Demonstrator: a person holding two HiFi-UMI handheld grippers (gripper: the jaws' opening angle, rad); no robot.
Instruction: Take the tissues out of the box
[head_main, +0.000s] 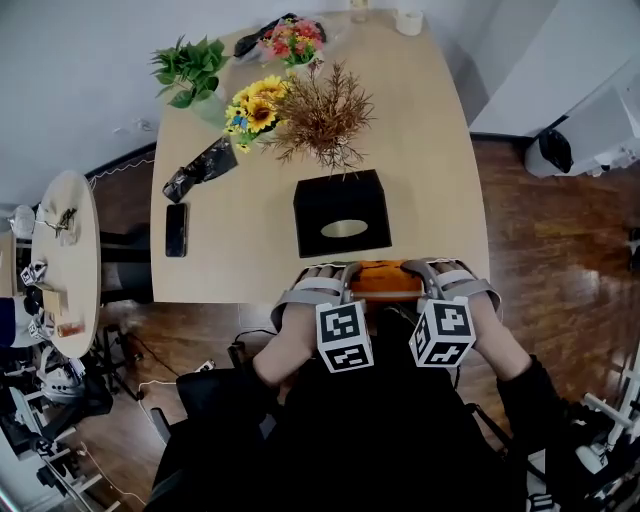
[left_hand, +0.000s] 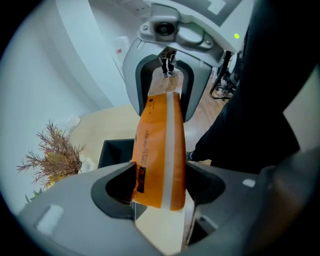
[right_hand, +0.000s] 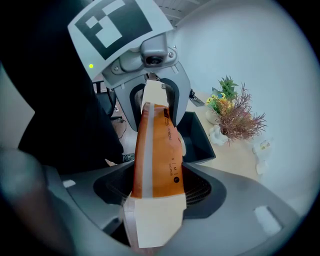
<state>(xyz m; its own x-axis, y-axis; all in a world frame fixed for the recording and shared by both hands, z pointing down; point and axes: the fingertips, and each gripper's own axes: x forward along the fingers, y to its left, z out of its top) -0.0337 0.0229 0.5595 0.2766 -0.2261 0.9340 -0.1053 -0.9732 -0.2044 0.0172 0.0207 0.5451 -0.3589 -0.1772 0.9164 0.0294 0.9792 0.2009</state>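
The wooden table carries a black tissue box at its middle, oval slot upward. Just in front of it, over the near edge and clear of the box, hangs an orange pack, which we take to be the tissues.

We hold it endwise. The left gripper and right gripper each have their jaws spread wide and closed on one short end.

We judge the pack light, soft and film-slick, likely to buckle if squeezed mid-span, so the ends are the place to grip.

Only the head view shows the slot and the pack's place. Only the gripper views show its white stripe, its small print and the jaws' bite on it.
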